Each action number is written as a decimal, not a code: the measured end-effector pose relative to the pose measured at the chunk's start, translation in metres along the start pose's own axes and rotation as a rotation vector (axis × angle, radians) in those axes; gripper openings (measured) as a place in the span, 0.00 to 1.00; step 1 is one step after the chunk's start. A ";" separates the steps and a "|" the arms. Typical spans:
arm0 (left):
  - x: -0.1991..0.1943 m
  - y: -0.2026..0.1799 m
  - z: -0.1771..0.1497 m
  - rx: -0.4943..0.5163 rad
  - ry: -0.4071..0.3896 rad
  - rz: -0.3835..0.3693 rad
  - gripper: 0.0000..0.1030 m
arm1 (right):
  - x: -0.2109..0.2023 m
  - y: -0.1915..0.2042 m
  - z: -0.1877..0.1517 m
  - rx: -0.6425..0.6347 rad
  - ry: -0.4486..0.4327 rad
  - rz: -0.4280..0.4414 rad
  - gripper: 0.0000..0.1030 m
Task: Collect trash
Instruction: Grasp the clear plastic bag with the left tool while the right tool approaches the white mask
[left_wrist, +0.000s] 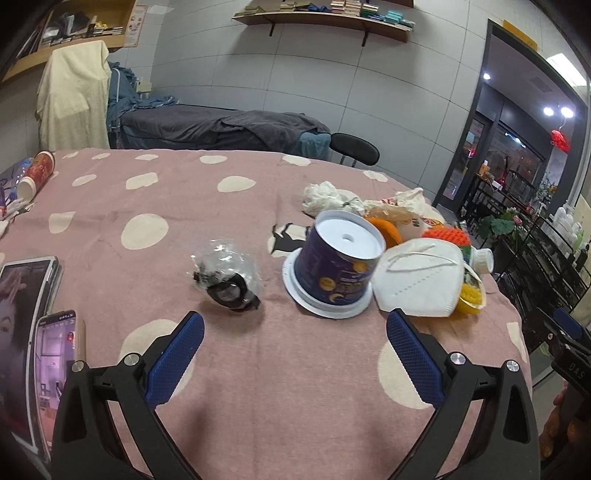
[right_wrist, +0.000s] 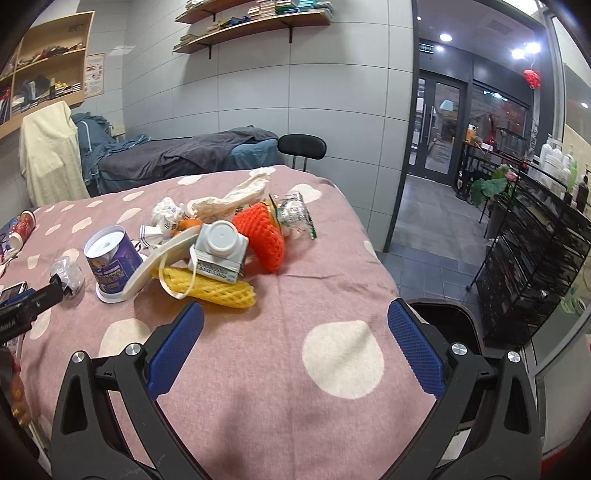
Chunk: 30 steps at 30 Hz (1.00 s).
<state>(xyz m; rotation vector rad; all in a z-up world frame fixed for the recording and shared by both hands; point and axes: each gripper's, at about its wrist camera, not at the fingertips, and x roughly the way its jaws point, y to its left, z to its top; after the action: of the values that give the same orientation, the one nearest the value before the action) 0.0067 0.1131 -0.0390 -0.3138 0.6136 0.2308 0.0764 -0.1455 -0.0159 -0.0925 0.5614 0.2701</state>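
Both the left gripper (left_wrist: 295, 328) and right gripper (right_wrist: 295, 319) are held wide open and empty over a pink polka-dot counter (right_wrist: 280, 369); trash pile (right_wrist: 221, 236) is seen ahead, grey-tiled wall (right_wrist: 295, 103) beyond.

The mask (left_wrist: 417, 278) covers most of the yellow net (left_wrist: 471, 295) and part of the carton (left_wrist: 480, 258) in the left view. The tablet (left_wrist: 22, 295) and phone (left_wrist: 55, 354) run off the left edge. The bin (right_wrist: 448, 317) sits half behind the right finger. Shelf items (right_wrist: 258, 9) are too small to tell.
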 end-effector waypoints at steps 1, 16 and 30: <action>0.004 0.007 0.003 -0.008 0.010 0.001 0.90 | 0.001 0.003 0.002 -0.008 -0.002 0.007 0.96; 0.048 0.032 0.028 -0.068 0.112 0.015 0.44 | 0.022 0.023 0.023 -0.100 0.022 0.044 0.96; 0.040 0.033 0.032 -0.095 0.069 -0.024 0.40 | 0.067 0.024 0.052 -0.021 0.112 0.129 0.96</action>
<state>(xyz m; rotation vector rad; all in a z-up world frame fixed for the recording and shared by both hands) 0.0447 0.1599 -0.0454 -0.4218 0.6680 0.2266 0.1509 -0.0988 -0.0085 -0.0918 0.6770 0.3985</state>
